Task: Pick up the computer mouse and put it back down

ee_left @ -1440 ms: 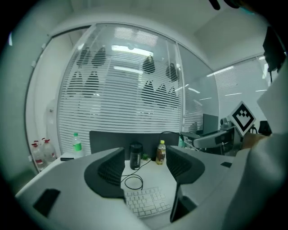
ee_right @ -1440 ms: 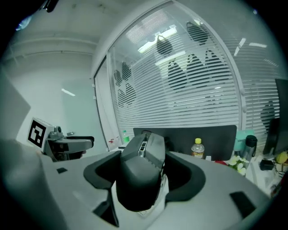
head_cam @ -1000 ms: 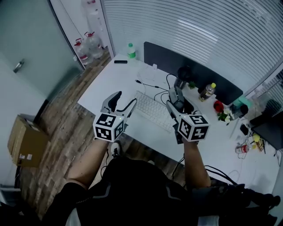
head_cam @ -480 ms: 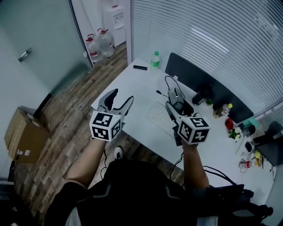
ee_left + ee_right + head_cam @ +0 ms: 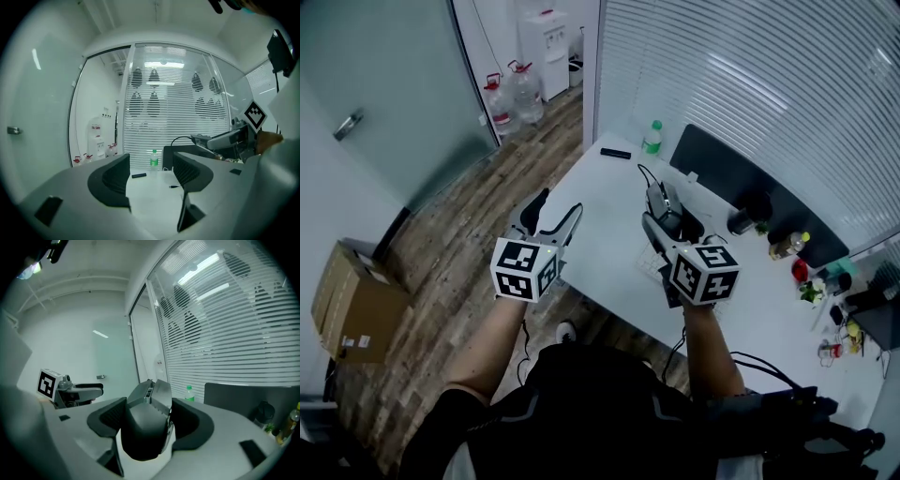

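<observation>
Two tools are up at once. The right tool (image 5: 661, 211) has its jaws wide around the single dark computer mouse (image 5: 665, 200), which it holds in the air above the table's near-left part. The right gripper view shows the mouse (image 5: 145, 427) wedged between both pads. The left tool (image 5: 555, 211) has nothing in it, and the left gripper view shows its jaws (image 5: 152, 171) apart with only the table beyond them. It hangs over the wooden floor just off the table's near-left edge.

One white table (image 5: 609, 267) carries everything. One dark panel (image 5: 741, 183) stands along its far edge. On the floor are one cardboard box (image 5: 347, 305) and two water jugs (image 5: 511, 94), with one dispenser (image 5: 548, 37) beside them. One green-capped bottle (image 5: 652, 139) and one small black bar (image 5: 615, 153) sit at the far-left corner.

A second ago both tools were further along the table, with the right one over the keyboard. The mouse was already clamped.
</observation>
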`<state>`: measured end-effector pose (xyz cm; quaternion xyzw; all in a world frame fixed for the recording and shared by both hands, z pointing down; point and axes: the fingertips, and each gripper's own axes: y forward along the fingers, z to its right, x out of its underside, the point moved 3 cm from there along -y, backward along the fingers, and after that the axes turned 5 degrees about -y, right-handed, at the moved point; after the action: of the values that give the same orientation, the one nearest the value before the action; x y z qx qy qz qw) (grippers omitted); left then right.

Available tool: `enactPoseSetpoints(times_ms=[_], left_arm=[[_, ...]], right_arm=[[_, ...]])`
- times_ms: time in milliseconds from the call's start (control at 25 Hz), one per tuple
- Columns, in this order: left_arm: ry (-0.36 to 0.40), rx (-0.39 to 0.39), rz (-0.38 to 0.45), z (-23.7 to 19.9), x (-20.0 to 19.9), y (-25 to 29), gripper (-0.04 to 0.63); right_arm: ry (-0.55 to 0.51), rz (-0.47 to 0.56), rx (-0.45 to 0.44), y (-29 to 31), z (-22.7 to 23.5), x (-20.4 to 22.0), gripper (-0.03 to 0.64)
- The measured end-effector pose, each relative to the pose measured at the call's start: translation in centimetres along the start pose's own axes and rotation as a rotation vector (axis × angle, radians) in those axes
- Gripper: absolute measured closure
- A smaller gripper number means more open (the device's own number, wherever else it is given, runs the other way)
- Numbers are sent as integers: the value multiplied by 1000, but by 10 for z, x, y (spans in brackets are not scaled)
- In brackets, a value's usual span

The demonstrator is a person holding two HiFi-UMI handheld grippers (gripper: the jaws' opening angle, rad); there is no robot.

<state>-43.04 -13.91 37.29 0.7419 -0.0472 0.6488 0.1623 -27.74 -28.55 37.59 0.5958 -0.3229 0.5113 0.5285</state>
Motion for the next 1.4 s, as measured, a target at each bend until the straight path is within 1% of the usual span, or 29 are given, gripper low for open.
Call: enactPoseSetpoints(times_ms=[80,360,560,680,880,1000,1200,1400], left_arm=[[-9,2,-1,-12,0,0,293],[-7,34,-1,-48,-1,3,295],[1,67,-58,-66,20,9,295],[-5,70,-92,-75,37,10,295],[-55,73,-173,-82,76,18,295],[-48,78,-199,-83,97,25,295],[-78,78,-288,-90,141,43,295],[-72,81,-360,-93,180,58,295]], right_arm=[[0,-2,-1,11,-8,-2,321],[16,-13,23,47,-29,-2,321],[35,-47,55,71,-37,17,321],[43,-84,57,84,-41,38,321],[42,-176,45,109,-43,82,321],[55,-220,43,123,-39,112,321],[77,-266,61,146,-28,161,321],[90,-320,73,168,-20,203,322]])
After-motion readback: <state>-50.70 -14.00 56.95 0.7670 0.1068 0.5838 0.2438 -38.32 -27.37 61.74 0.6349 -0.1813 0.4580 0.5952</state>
